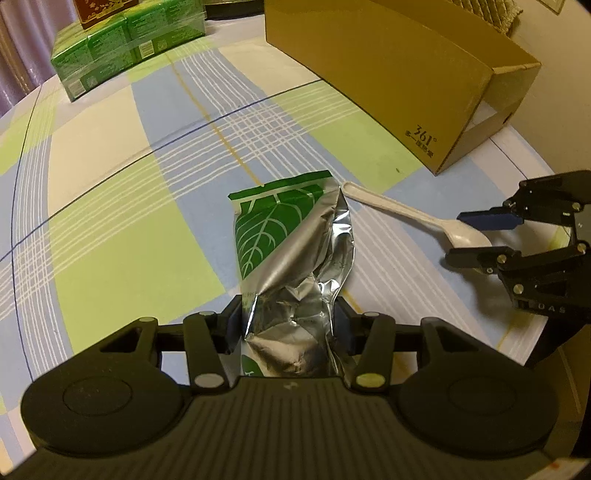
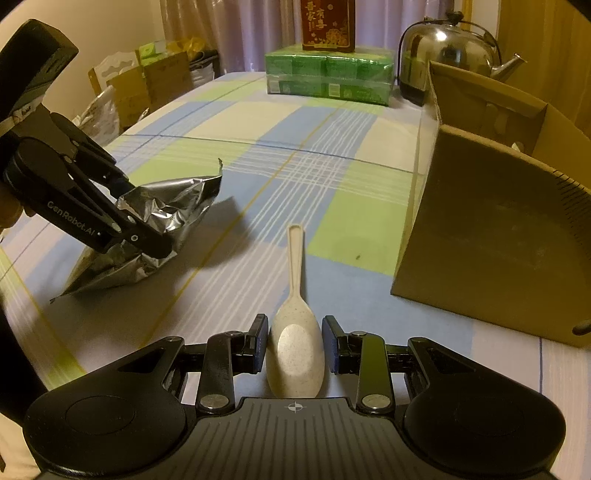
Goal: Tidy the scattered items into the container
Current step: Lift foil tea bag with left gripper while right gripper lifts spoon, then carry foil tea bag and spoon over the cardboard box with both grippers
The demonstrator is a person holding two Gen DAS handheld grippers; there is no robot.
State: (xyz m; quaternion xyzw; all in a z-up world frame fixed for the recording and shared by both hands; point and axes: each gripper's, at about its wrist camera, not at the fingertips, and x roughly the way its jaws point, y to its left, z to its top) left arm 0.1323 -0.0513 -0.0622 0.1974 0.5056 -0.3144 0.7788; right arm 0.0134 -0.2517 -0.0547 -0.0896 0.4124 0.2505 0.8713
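Left tongs point(image 1: 290, 325) are pressed onto a crumpled foil pouch point(image 1: 291, 254), green leaf print on one face, silver on the other; the pouch is pinched near its lower end and its far end sticks out ahead over the tabletop point(image 1: 110, 206), which is covered in a blue, green and cream plaid cloth. In the right wrist view the same left tongs point(image 2: 147, 236) are seen at the left edge, tilted down, with the pouch point(image 2: 162, 218) gripped; whether its lower corner touches the cloth or is just off it cannot be told. A shadow is cast just right of the pouch. Further right, a cream speckled spoon point(image 2: 295, 332) lies flat on the cloth, bowl toward the camera, handle pointing away. Right tongs point(image 2: 294, 349) are spread, one finger on each side of the spoon bowl, small gaps seen on both sides, so nothing is pinched. In the left wrist view the right tongs point(image 1: 476, 236) are seen at the right edge, straddling the spoon point(image 1: 413, 216) bowl; the handle tip lies just beside the pouch. A brown cardboard box point(image 2: 498, 236) stands at the right, open top, near the spoon but apart. At the far end, a wrapped pack of green cartons point(image 2: 328, 77) carries a red box point(image 2: 328, 24), with a steel kettle point(image 2: 448, 48) beside.
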